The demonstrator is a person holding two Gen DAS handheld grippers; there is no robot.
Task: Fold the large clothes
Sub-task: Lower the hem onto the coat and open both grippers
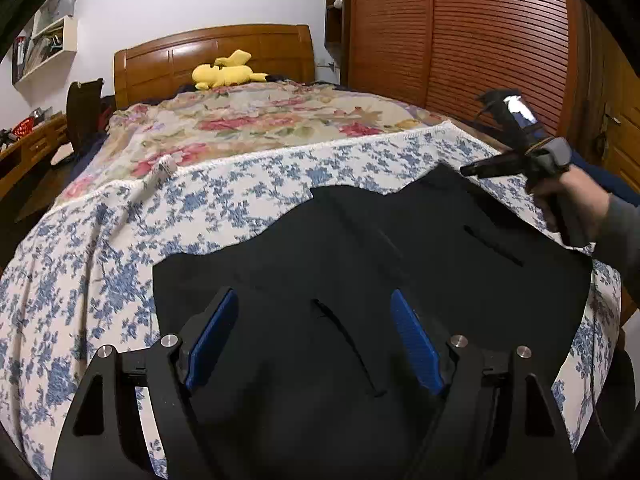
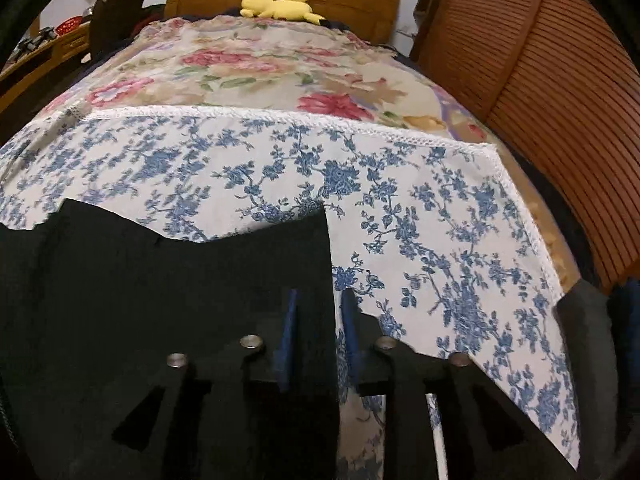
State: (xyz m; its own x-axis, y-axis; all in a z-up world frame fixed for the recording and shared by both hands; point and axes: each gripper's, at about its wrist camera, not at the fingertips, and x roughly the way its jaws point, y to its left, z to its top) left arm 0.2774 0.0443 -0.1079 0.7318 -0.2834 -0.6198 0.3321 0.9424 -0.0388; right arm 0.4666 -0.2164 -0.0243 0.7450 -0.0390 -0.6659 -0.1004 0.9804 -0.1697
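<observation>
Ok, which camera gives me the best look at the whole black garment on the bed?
The left wrist view. There the black garment lies spread on the blue floral cloth, its far edge and both slit pockets visible. The right wrist view shows only its right-hand part, with the edge running between the right gripper fingers.

A home bedroom: wooden headboard [image 1: 212,54], floral bedspread [image 1: 256,120], louvered wardrobe [image 1: 460,40].
</observation>
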